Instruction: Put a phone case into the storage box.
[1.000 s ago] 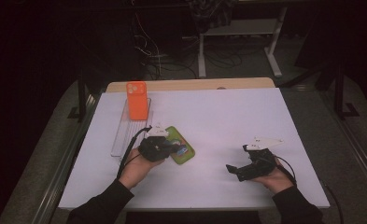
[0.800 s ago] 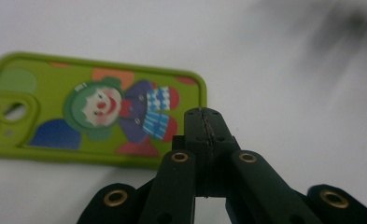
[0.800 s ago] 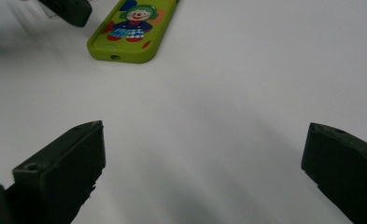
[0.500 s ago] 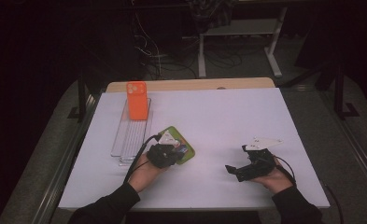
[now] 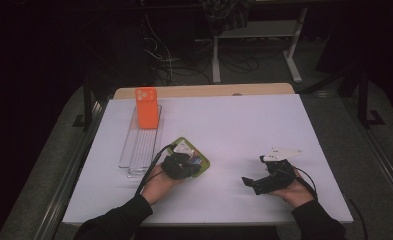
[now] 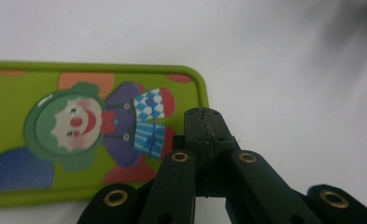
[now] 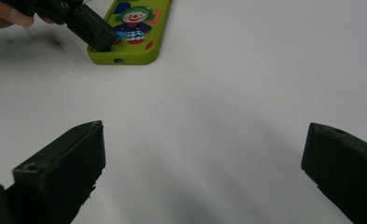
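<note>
Both forearms wear dark long sleeves. Each hand-held gripper, left (image 5: 183,165) and right (image 5: 262,181), is matte black with brass-ringed screw holes along its jaw links, a trailing black cable, and a pale three-cornered plate on top.

Matt plastics on a smooth white bench

The green phone case (image 6: 92,135) is looking smooth and rubbery with a printed clown; the left gripper (image 6: 204,135) is showing matt black plastic; the tray (image 5: 141,145) is looking clear, glossy plastic.

1. A lab or workshop; dim room around a lit white counter (image 5: 244,130)
2. Loose cables (image 5: 184,55) tangle on the floor behind; a metal-legged bench (image 5: 256,37) stands beyond
</note>
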`<state>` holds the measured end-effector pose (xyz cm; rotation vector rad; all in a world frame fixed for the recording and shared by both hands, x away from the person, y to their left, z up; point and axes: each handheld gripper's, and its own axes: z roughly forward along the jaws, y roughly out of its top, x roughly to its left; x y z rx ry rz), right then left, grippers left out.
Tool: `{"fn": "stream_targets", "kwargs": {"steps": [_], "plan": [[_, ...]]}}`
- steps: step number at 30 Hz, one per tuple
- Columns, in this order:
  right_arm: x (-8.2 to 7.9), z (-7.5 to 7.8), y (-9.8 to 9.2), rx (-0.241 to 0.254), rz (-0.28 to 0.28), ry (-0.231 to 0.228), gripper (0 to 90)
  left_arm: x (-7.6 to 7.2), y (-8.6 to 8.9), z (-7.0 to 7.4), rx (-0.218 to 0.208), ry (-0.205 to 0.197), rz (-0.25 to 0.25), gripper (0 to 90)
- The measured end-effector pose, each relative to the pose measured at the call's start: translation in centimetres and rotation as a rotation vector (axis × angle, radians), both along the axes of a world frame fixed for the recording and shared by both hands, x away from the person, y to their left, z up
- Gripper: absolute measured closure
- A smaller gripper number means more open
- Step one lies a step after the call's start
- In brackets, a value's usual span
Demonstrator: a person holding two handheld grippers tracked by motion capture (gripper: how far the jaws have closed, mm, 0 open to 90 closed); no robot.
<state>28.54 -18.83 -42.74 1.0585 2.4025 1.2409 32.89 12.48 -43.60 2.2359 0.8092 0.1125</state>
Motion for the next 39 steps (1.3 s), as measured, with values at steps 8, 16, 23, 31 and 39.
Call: {"fn": "stream_targets", "kwargs": {"steps": [8, 16, 23, 31, 39], "plan": [[0.0, 0.0, 0.0, 0.000, 0.000, 0.002, 0.0, -0.1, -1.9, -0.3, -0.049, 0.028, -0.014, 89.9], [0.0, 0.0, -0.1, 0.000, 0.004, -0.002, 0.0, -0.1, -1.7, 0.1, -0.020, 0.001, -0.057, 89.2], [0.0, 0.0, -0.2, -0.001, 0.002, -0.005, 0.0, -0.9, 0.5, 1.5, -0.038, -0.070, -0.100, 65.2], [0.1, -0.1, 0.0, -0.007, 0.007, -0.002, 0.0, -1.9, 3.5, 3.0, -0.082, -0.109, -0.111, 30.6], [0.1, -0.2, 0.2, -0.016, 0.014, 0.012, 0.0, -2.2, 5.4, 3.5, -0.081, -0.114, -0.130, 4.5]]}}
